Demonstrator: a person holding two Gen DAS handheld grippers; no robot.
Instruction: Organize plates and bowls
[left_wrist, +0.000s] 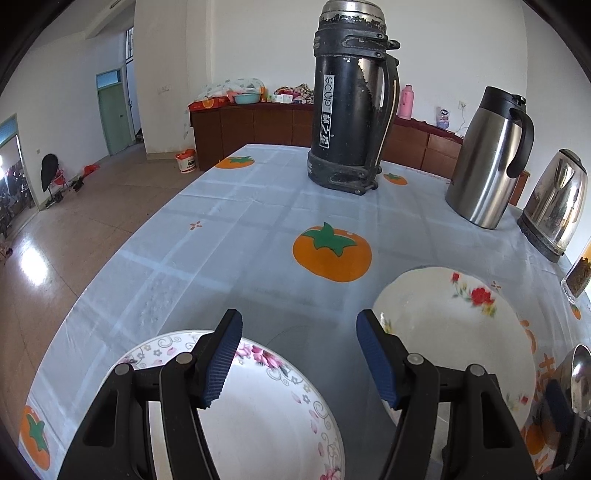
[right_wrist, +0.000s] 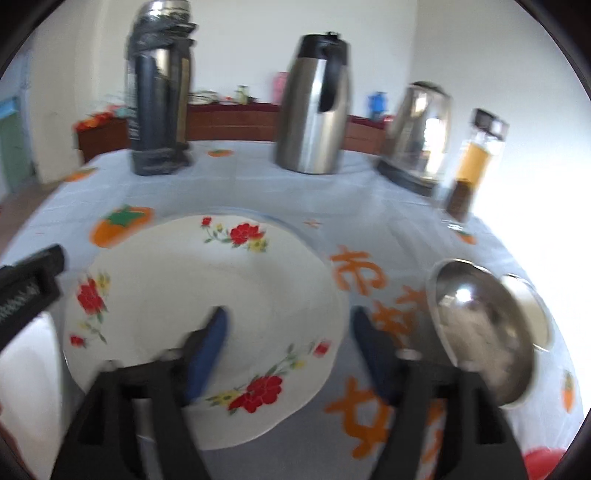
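Observation:
A white plate with pink flowers (left_wrist: 258, 406) lies at the near left of the table, under my open left gripper (left_wrist: 299, 325), whose left finger hangs over its rim. A white plate with red flowers (left_wrist: 454, 332) lies to its right; it also shows in the right wrist view (right_wrist: 184, 306). My right gripper (right_wrist: 288, 321) is open and empty, its left finger above this plate's right part. A steel bowl (right_wrist: 480, 332) sits right of it, with a second steel bowl (right_wrist: 532, 310) behind. The right wrist view is blurred.
At the back of the table (left_wrist: 258, 206) stand a black flask (left_wrist: 347, 103), a steel jug (left_wrist: 487, 158), a steel kettle (left_wrist: 554, 206) and a glass tea bottle (right_wrist: 476, 162). The table's left edge drops to the floor. The left gripper's finger (right_wrist: 33, 284) shows at the left.

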